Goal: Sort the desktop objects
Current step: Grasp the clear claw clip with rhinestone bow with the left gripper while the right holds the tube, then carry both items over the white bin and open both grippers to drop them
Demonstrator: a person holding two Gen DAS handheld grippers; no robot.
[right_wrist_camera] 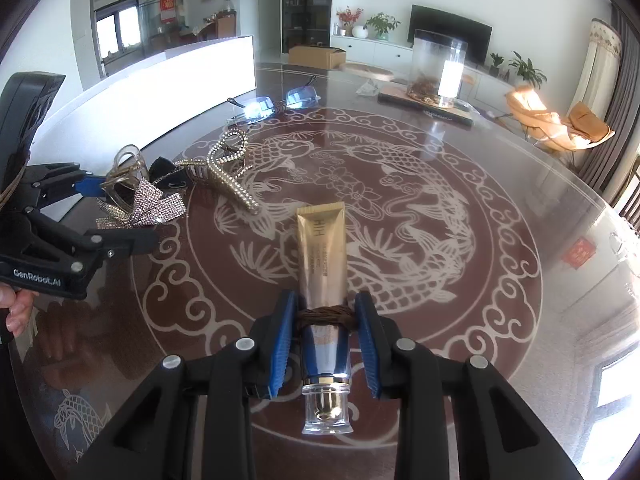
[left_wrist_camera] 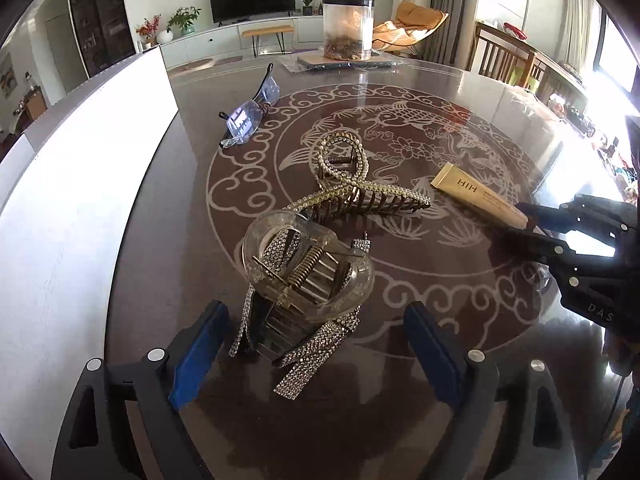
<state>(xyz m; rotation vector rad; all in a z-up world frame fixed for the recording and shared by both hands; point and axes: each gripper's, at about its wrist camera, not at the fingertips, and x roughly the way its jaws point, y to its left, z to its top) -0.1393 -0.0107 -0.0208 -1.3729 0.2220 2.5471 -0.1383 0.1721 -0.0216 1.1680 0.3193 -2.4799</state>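
Note:
A clear hair claw with rhinestone ribbons [left_wrist_camera: 304,280] lies between the wide-open fingers of my left gripper [left_wrist_camera: 316,344]; it also shows in the right wrist view [right_wrist_camera: 136,196]. A gold pearl-studded hair claw [left_wrist_camera: 352,184] lies just beyond it. A gold cream tube [right_wrist_camera: 322,256] with a brown hair tie [right_wrist_camera: 326,316] around it lies between the blue pads of my right gripper [right_wrist_camera: 326,332], which touch the hair tie's sides. The tube also shows in the left wrist view [left_wrist_camera: 476,196]. Clear glasses [left_wrist_camera: 250,112] lie at the far left.
The round glass table [right_wrist_camera: 500,184] has a fish pattern. A white box [left_wrist_camera: 80,184] stands along the left. A clear jar [left_wrist_camera: 347,28] on a board stands at the far side. Chairs stand behind the table at the right.

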